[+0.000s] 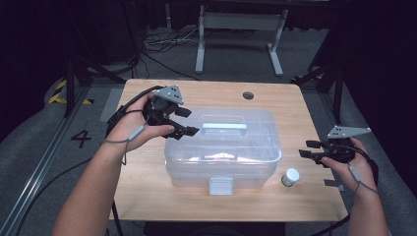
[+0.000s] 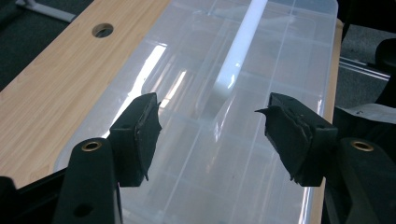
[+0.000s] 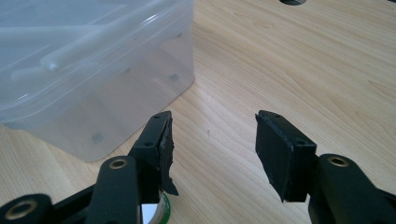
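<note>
A clear plastic storage box (image 1: 223, 147) with a white handle (image 1: 224, 127) on its lid and a front latch (image 1: 221, 186) stands in the middle of the wooden table (image 1: 147, 196). My left gripper (image 1: 186, 122) hovers over the box's left end, open, jaws wide apart with nothing between them; in the left gripper view the lid (image 2: 243, 154) and handle (image 2: 236, 56) lie beneath the jaws. My right gripper (image 1: 307, 149) is held to the right of the box, open and empty over bare wood (image 3: 212, 154). A small white-capped jar (image 1: 290, 177) stands below it.
A round cable hole (image 1: 248, 95) sits near the table's far edge. A grey metal frame (image 1: 241, 29) stands on the floor beyond the table. Bare wood lies on both sides of the box. The jar's top peeks under the right gripper's left jaw (image 3: 154, 212).
</note>
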{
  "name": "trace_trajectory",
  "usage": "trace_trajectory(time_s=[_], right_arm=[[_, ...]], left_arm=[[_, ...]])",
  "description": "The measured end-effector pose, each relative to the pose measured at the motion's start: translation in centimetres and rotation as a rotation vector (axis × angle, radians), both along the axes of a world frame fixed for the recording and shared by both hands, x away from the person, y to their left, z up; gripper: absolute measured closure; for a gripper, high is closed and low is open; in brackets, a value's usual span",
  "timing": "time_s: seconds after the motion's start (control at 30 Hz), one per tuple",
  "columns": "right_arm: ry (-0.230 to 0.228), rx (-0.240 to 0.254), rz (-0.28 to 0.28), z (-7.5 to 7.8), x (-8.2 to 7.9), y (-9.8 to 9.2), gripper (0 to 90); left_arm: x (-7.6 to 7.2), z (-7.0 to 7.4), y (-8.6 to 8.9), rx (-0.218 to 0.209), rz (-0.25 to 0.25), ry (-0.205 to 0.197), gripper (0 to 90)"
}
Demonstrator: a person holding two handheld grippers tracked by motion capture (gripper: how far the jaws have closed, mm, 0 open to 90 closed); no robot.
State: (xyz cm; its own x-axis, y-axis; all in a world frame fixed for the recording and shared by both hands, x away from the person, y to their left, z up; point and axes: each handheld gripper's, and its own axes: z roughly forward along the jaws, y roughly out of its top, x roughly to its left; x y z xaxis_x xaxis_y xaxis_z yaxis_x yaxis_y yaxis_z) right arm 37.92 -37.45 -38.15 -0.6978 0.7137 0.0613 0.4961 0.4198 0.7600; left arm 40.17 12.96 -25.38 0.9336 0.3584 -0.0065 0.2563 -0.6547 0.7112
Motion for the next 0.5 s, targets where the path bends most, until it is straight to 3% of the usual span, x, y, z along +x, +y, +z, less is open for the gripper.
trace_trajectory(time_s=[0.27,0.5], right_arm=[[-0.003,0.007,0.006,0.1,-0.6,0.0,46.7],[-0.007,0.013,0.002,0.1,-0.9,-0.1,46.5]], left_arm=[[0.1,-0.1,-2.1,-0.019,-0.06,0.007,34.7],[0.6,-0.7,-4.1,0.01,-0.095,0.004,34.4]])
